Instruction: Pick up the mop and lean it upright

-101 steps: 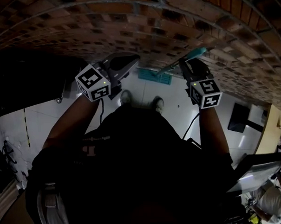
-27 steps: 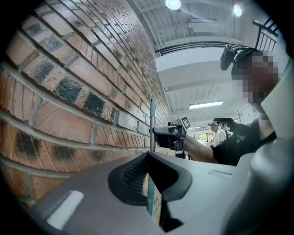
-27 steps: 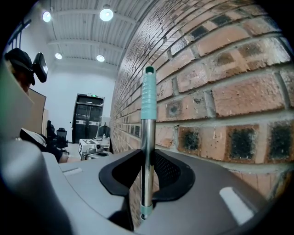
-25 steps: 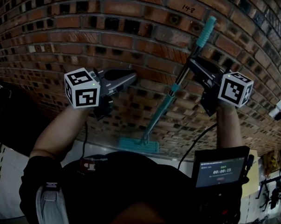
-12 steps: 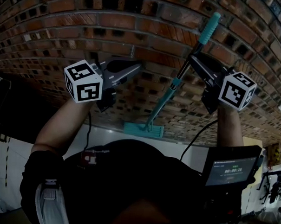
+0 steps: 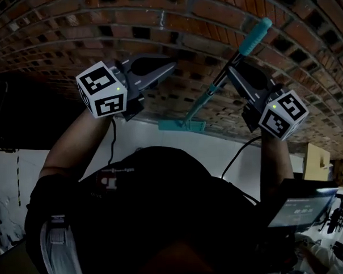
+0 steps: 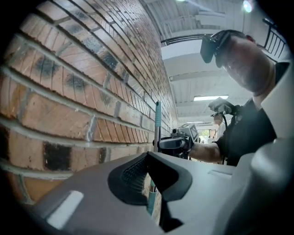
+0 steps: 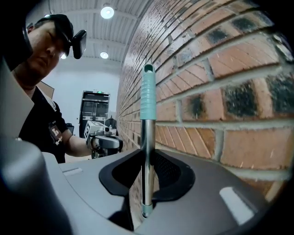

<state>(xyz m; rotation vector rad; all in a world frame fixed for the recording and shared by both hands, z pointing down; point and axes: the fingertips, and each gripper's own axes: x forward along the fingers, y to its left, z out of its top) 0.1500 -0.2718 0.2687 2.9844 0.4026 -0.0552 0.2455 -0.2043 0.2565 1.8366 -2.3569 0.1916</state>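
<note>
A mop with a silver pole (image 6: pixel 210 91) and a teal grip (image 6: pixel 256 34) stands nearly upright close against the brick wall (image 6: pixel 108 23). Its flat teal head (image 6: pixel 182 125) rests on the floor at the wall's foot. My right gripper (image 6: pixel 232 63) is shut on the pole just below the grip. In the right gripper view the pole (image 8: pixel 147 151) runs straight up between the pads. My left gripper (image 6: pixel 170 64) hovers to the left of the pole, apart from it. Its jaws stand a narrow gap apart with nothing between them, and the pole (image 7: pixel 157 124) shows beyond them.
The brick wall fills the space ahead, very close to both grippers. A pale floor (image 6: pixel 233 145) runs along its foot. A lit screen (image 6: pixel 301 210) hangs by the person's right side. A dark cabinet (image 8: pixel 94 108) stands far back along the wall.
The mop has come up from low near the floor to standing against the wall. Over the last second both grippers and the mop stay almost still, while the head view tips downward.
</note>
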